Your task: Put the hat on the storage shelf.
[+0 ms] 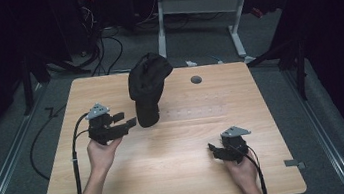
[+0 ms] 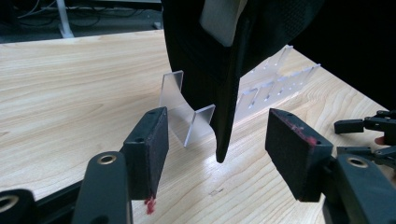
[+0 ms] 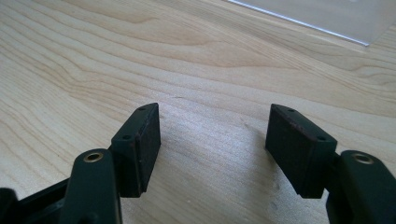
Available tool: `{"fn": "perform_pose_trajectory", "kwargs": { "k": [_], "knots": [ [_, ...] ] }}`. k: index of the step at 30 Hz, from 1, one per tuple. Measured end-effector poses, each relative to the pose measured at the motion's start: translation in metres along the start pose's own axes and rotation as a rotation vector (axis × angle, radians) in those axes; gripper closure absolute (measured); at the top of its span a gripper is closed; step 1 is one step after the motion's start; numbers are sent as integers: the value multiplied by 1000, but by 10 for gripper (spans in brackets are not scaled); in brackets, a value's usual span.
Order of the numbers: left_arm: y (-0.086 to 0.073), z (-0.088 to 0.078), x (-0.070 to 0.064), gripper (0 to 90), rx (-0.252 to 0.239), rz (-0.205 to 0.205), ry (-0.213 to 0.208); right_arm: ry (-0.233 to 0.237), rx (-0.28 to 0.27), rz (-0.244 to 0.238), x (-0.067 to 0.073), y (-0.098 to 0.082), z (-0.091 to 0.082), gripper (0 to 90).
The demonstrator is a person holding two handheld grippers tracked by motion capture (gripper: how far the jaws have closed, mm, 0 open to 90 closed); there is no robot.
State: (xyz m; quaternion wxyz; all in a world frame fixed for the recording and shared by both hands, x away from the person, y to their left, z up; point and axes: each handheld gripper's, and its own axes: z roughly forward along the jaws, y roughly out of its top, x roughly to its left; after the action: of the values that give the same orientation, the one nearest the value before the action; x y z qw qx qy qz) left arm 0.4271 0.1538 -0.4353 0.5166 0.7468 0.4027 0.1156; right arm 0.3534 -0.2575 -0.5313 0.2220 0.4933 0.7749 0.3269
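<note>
Nearest, at about five o'clock on the wooden table (image 1: 180, 176), sat the right gripper (image 1: 216, 150), held in a hand (image 1: 242, 168) rising from the bottom edge, jaws released and spread wide over bare wood with nothing between them, as seen also in the right gripper view (image 3: 212, 140). Farther up, at about nine o'clock, was the left gripper (image 1: 130, 123) in the other hand (image 1: 101, 154), pointing toward three o'clock at the base of the black cap (image 1: 148, 85); jaws released, pads apart on either side of the hanging brim tip (image 2: 223, 140) and pressing on nothing. Just beyond, at about twelve o'clock of the table's middle, stood the black cap, draped upright over a clear plastic stand (image 2: 187, 116), brim pointing down and hanging just above the wood. Behind that, flat clear plates (image 2: 275, 79) lay on the tabletop, and a small grey round plug (image 1: 196, 79) sat at about one o'clock. Farthest, past the table's far edge, stood a white desk frame (image 1: 200, 17) and loose cables (image 1: 102, 45) on the grey floor.
</note>
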Motion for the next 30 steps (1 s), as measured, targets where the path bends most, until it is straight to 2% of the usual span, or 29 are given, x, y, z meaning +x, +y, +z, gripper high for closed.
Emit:
{"fn": "perform_pose_trajectory", "kwargs": {
  "k": [13, 30],
  "knots": [
    [-9, -17, 3, 345, -14, -16, 11, 0, 0, 2, 0, 0, 0, 356],
    [-19, -37, 2, 294, -28, -20, 1, 0, 0, 1, 0, 0, 0, 356]
  ]
}}
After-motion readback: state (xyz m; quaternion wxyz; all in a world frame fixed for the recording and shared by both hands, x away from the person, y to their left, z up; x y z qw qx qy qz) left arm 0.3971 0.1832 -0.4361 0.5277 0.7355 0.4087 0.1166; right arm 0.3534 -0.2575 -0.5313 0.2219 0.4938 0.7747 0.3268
